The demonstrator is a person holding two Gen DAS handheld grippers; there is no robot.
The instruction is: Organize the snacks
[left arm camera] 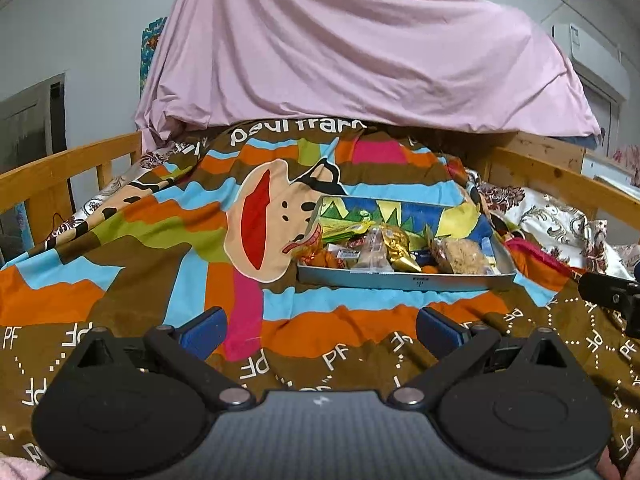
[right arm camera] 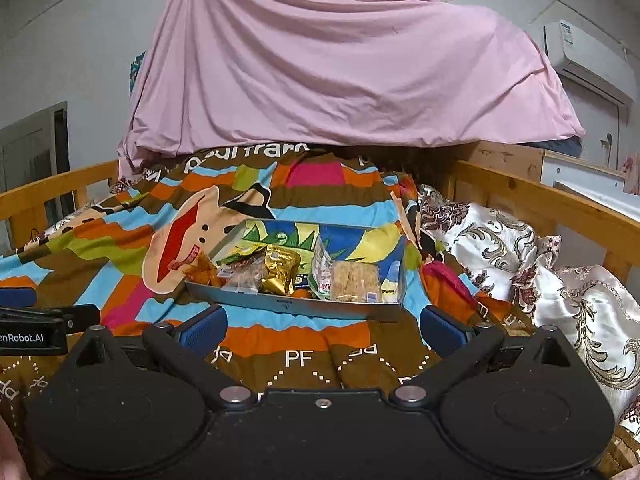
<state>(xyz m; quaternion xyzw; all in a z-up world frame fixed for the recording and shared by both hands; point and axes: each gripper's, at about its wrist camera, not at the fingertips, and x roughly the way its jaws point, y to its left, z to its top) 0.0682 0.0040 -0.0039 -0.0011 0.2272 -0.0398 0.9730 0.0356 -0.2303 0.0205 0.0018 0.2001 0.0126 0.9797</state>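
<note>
A shallow metal tin (left arm camera: 404,280) (right arm camera: 296,304) with a colourful inside lies on the patterned bedspread and holds several wrapped snacks. Among them are a gold foil pack (left arm camera: 398,246) (right arm camera: 280,270), a clear-wrapped grain bar (left arm camera: 460,254) (right arm camera: 354,280) and an orange-red packet (left arm camera: 308,248) (right arm camera: 200,268) hanging over the tin's left rim. My left gripper (left arm camera: 320,330) stands open, well short of the tin, with nothing between its blue pads. My right gripper (right arm camera: 322,326) is open too, just in front of the tin's near wall, and is empty.
The colourful bedspread (left arm camera: 160,248) covers a bed with wooden rails (left arm camera: 68,168) (right arm camera: 560,204) on both sides. A pink sheet (left arm camera: 360,60) hangs over the far end. A floral quilt (right arm camera: 540,264) bunches at the right. The other gripper shows at each view's edge.
</note>
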